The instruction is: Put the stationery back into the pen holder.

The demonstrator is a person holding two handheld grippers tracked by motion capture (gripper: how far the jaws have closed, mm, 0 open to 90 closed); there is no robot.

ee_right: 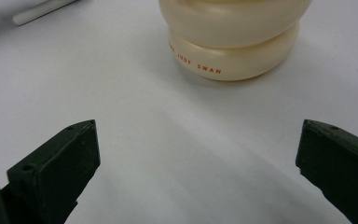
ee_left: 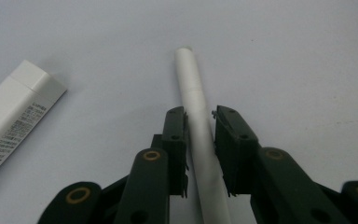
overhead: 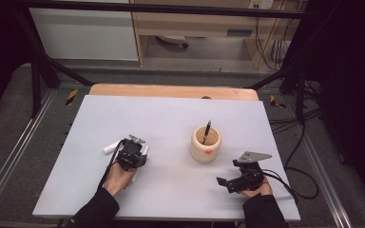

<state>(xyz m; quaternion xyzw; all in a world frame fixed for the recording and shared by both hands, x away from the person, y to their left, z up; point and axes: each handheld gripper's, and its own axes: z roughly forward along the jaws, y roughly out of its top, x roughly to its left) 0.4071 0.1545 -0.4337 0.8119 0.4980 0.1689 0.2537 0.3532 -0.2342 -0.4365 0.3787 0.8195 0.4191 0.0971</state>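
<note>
While I'm watching from the high view, my left gripper (overhead: pixel 134 153) sits low on the grey tabletop (overhead: pixel 171 190), left of centre, on top of a white pen (overhead: pixel 140 164), with a small white tube-like piece (overhead: pixel 110 147) poking out just to its left. My right gripper (overhead: pixel 230 183) rests near the front right edge, pointing left. Between them, a bit further back, stands a cream wooden pen holder (overhead: pixel 205 145) with a dark pen (overhead: pixel 206 131) sticking up out of it, leaning slightly.

Over on the left gripper view, the pen (ee_left: pixel 198 121) runs straight up the middle between the two black jaws of the left gripper (ee_left: pixel 200 140). They're drawn in close on either side of the barrel and look like they're pinching it, though I can't swear the pads are pressing fully. A white rectangular stick with tiny print (ee_left: pixel 16 116) lies off to the left, apart from the pen.

Right gripper view: jaws spread wide, nothing between them, just bare table. The right gripper (ee_right: pixel 198 154) faces the rounded base of the holder (ee_right: pixel 235 51), which stands near and has small orange lettering on it. A white stick-like end (ee_right: pixel 39 13) shows in the far top left corner.
</note>
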